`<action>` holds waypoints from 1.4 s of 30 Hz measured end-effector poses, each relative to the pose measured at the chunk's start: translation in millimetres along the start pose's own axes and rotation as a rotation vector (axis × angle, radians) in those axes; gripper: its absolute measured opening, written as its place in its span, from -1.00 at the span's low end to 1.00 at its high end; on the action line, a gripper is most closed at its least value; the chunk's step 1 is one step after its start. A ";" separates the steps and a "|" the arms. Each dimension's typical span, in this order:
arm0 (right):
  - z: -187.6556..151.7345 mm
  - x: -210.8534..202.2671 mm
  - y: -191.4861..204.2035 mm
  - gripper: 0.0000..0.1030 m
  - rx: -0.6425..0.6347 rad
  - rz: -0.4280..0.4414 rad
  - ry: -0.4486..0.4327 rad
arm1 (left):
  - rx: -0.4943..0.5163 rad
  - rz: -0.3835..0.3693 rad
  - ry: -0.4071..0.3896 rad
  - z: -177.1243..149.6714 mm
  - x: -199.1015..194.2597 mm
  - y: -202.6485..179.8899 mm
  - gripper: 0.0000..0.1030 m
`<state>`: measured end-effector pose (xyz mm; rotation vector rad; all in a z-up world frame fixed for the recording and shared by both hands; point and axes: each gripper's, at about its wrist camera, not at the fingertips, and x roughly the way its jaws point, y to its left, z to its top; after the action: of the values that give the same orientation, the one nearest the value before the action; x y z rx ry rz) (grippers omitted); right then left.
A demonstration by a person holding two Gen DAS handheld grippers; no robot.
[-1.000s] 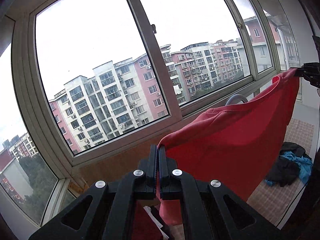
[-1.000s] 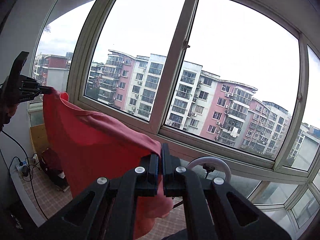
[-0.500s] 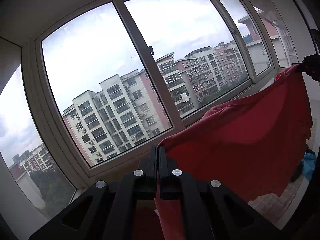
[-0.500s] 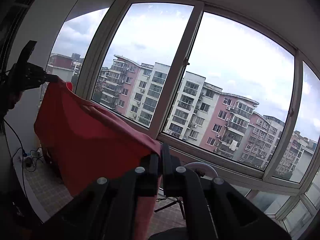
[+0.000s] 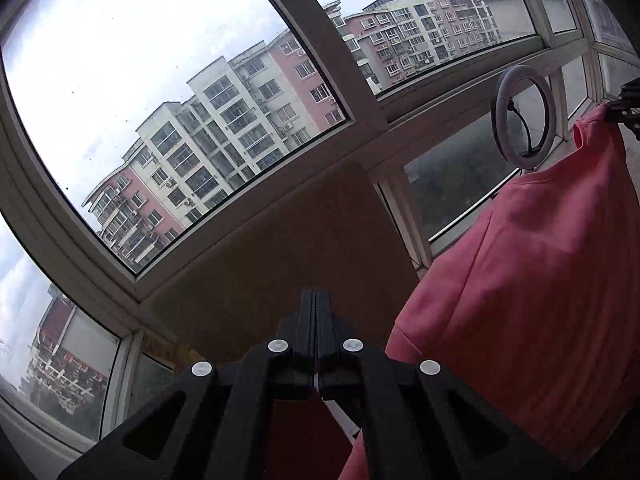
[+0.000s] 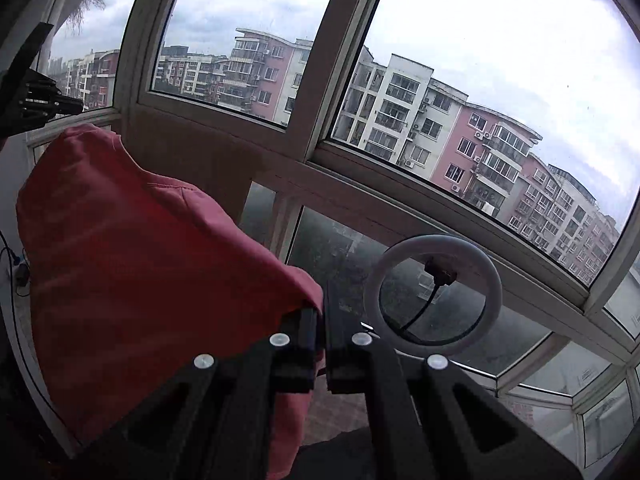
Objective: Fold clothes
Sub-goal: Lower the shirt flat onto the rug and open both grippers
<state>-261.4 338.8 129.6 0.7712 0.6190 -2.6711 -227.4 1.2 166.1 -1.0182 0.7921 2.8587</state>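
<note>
Held aloft: red garment [image 6: 132, 264] slung between the two tongs, hanging below. Right tongs [image 6: 320, 320] pinching one corner. Left tongs [image 5: 315, 312] pressed together, cloth showing beneath them. Best kept taut and level, both grips firm, before lowering to fold.

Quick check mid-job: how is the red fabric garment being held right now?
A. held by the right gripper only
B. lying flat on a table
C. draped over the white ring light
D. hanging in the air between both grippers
D: the red fabric garment hangs in the air, one edge pinched in the shut right gripper and another reaching the shut left gripper.
</note>
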 end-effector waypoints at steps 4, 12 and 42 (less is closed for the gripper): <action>-59.0 128.3 7.6 -0.95 0.054 0.069 0.146 | -0.012 -0.150 0.157 -31.6 134.1 -45.1 -1.00; -180.9 270.8 48.8 -0.95 0.001 0.097 0.428 | 0.019 -0.439 0.450 -153.8 270.3 -173.3 -0.90; -148.9 172.3 31.5 -0.95 0.121 0.200 0.271 | -0.131 -0.335 0.204 -145.1 152.8 -86.8 -0.98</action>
<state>-324.8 355.7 -90.7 1.1762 0.4184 -2.4585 -247.6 -14.4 -60.3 -1.3310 0.3946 2.5756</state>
